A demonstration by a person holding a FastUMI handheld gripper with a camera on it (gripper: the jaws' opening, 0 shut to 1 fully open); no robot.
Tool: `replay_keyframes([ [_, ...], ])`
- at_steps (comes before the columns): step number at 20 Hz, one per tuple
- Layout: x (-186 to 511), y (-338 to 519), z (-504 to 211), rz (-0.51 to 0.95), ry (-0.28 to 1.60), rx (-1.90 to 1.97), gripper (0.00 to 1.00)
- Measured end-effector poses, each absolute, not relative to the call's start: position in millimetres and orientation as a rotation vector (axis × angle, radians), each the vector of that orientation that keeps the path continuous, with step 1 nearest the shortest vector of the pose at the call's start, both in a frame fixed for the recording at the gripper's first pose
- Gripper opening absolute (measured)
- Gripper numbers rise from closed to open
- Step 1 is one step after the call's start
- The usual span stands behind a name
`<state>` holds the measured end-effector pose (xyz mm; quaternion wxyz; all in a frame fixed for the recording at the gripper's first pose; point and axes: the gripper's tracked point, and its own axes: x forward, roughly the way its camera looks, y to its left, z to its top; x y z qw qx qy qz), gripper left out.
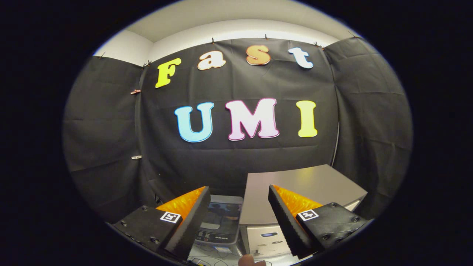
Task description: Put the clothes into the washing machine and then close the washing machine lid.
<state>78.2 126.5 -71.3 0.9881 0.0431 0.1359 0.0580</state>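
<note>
The gripper (238, 210) hangs open and empty above the washing machine (221, 221). Clothes likely handle soft and light; pinch a bunched fold.

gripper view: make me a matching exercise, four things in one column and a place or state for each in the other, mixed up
Things:
1. washing machine
2. grey box
3. gripper
4. black cloth

Places or states:
a. hangs as the wall behind everything
b. open, fingers apart, holding nothing
c. low down, seen through the gap between the fingers
d. stands beside the washing machine, its flat top rising higher

Right pairs: 1-c, 2-d, 3-b, 4-a
</note>
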Motion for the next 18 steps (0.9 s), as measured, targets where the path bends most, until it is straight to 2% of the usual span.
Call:
replay_keyframes([
  [10,-18,83,-48,0.066,0.185,0.063,0.98],
  [18,-49,81,-43,0.071,0.171,0.065,0.98],
])
